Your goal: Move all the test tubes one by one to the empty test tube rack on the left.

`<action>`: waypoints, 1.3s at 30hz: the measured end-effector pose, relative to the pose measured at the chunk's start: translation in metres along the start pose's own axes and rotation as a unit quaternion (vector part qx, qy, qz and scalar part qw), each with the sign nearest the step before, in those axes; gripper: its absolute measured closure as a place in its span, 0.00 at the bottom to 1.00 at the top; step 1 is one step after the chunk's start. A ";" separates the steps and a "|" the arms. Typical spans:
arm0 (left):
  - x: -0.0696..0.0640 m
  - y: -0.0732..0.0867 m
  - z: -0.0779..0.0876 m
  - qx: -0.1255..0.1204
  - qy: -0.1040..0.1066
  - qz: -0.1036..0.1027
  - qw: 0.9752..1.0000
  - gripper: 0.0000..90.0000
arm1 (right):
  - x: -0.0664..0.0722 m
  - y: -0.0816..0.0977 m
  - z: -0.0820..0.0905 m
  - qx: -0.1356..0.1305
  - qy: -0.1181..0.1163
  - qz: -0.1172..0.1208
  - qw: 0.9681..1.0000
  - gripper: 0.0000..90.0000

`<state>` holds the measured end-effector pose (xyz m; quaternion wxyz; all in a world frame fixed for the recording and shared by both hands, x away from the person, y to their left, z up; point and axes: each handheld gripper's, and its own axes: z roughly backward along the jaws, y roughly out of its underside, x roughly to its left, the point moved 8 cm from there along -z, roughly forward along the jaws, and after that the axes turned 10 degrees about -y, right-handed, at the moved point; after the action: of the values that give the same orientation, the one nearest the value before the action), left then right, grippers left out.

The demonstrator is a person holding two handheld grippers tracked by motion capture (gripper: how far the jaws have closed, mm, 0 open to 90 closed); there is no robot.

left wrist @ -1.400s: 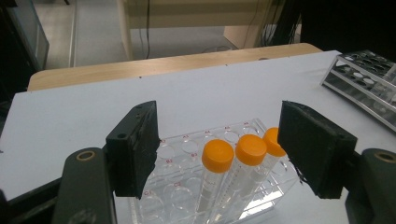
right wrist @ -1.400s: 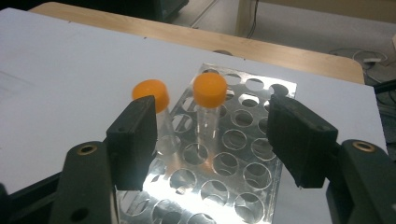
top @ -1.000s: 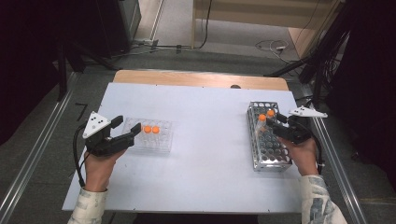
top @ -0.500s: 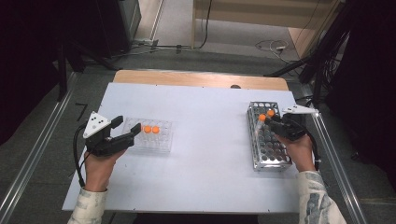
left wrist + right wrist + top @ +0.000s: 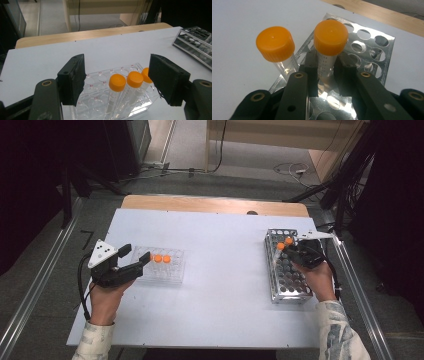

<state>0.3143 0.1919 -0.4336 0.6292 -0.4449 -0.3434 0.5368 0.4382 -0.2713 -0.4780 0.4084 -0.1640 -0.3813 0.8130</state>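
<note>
**Tubes moving from the metal rack to the clear one: three over, two to go**

My right gripper (image 5: 325, 70) has its jaws closed around an orange-capped tube (image 5: 329, 42), clamped on the clear body just below the cap. The tube stands upright in the metal rack (image 5: 280, 285) at the far right of the table (image 5: 225, 320); I cannot tell whether its foot is seated in its hole or already lifted a little. A second capped tube (image 5: 276, 46) stands just beside it in the same rack, untouched.

My left gripper (image 5: 116, 80) is wide open and holds nothing. It hovers just in front of the clear plastic rack (image 5: 100, 100) on the left side of the table, where three capped tubes (image 5: 130, 82) lean in a row between my spread jaws.

As I judge it, three tubes are delivered, one is in my grip, and one waits. The metal rack's other holes look empty.
</note>
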 end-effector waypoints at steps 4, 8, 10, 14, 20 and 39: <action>0.001 0.000 0.001 -0.001 -0.001 0.001 1.000 0.34 | 0.000 -0.005 0.007 -0.015 -0.001 -0.003 1.000 0.79; 0.000 0.000 0.001 -0.001 0.000 0.002 1.000 0.34 | 0.002 -0.012 0.016 -0.031 0.000 0.001 1.000 0.80; 0.000 -0.001 0.001 -0.002 0.000 0.001 1.000 0.34 | 0.003 -0.016 0.019 -0.037 0.003 0.003 0.999 0.80; 0.000 -0.002 0.003 -0.003 0.001 0.001 1.000 0.33 | 0.006 -0.022 0.030 -0.055 0.005 0.009 0.998 0.80; 0.000 -0.003 0.005 -0.005 0.002 0.003 1.000 0.33 | 0.007 -0.029 0.051 -0.084 0.012 0.008 0.996 0.80; -0.002 -0.005 0.008 -0.009 0.001 0.001 1.000 0.33 | 0.058 0.000 0.108 -0.143 -0.045 0.014 0.989 0.80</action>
<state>0.3081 0.1914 -0.4262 0.6252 -0.4515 -0.3472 0.5336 0.3403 -0.2778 -0.4042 0.3513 -0.1893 -0.5093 0.7624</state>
